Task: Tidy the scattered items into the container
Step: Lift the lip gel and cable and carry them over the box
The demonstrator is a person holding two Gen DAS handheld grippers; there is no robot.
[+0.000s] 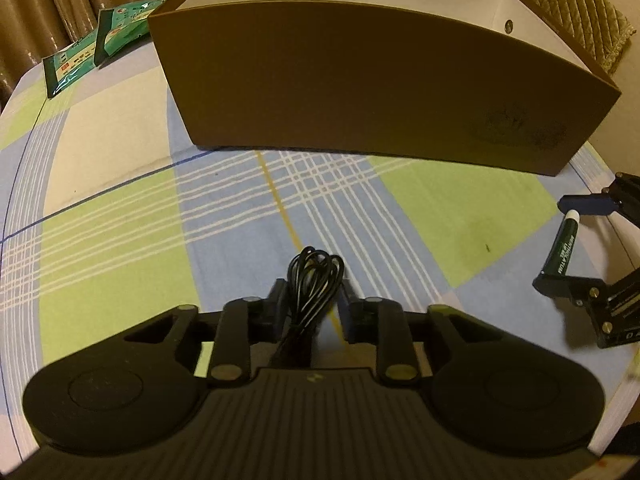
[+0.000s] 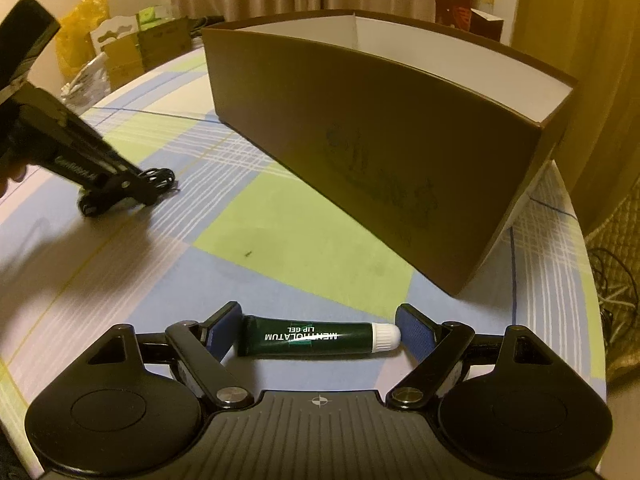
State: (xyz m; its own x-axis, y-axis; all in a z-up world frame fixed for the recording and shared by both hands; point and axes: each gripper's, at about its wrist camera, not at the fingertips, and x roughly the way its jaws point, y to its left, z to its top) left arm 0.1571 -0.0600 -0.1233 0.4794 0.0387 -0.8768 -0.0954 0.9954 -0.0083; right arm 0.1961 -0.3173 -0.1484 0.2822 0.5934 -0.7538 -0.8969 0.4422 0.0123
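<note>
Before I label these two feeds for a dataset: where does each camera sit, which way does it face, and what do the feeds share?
Left wrist: on the left gripper, looking forward and down at the black cable bundle its fingers pinch, brown box beyond; right gripper at the right edge.
Right wrist: on the right gripper, looking down at the lip gel tube lying between open fingers; left gripper and a fingertip at left.
Shared: box, tube, cable, plaid tablecloth.
</note>
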